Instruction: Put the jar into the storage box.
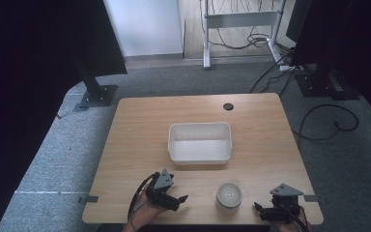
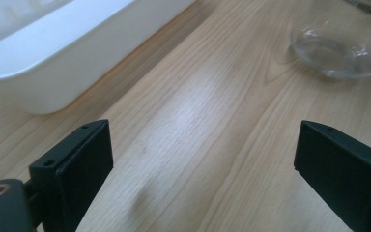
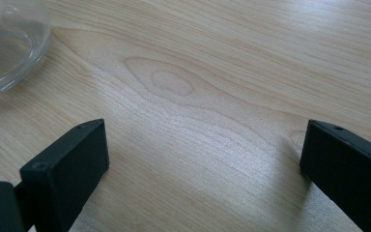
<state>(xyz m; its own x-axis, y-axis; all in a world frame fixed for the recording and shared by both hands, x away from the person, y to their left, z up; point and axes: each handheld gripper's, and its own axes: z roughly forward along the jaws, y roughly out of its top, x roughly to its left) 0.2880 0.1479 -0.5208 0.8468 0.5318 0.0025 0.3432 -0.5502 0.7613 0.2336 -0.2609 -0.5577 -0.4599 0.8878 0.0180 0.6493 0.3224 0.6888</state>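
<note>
I have both grippers low at the near edge of the wooden tabletop [image 1: 140, 125], with a clear glass jar [image 1: 229, 195] standing between them. My left gripper [image 1: 176, 199] sits to the left of the jar, near it but not touching, its fingers [image 2: 77, 159] spread wide with bare wood between them; in the left gripper view the jar [image 2: 340, 43] shows at the upper right, ahead of the right-hand finger and apart from it. My right gripper [image 1: 260, 209] sits to the right of the jar, close to the tabletop's near right corner, and its fingers [image 3: 67, 164] are also spread wide over bare wood, holding nothing. In the right gripper view the jar's rounded glass wall [image 3: 7, 43] appears at the upper left, clear of both fingers. From the high view the jar looks round with a pale top, and I cannot tell whether it is lidded. Farther back, near the middle of the tabletop, lies a white rectangular bin [image 1: 200, 142], well apart from the right gripper; the left gripper view shows its wall [image 2: 63, 53] at the upper left. A small dark round hole [image 1: 228, 106] sits near the tabletop's far edge.
</note>
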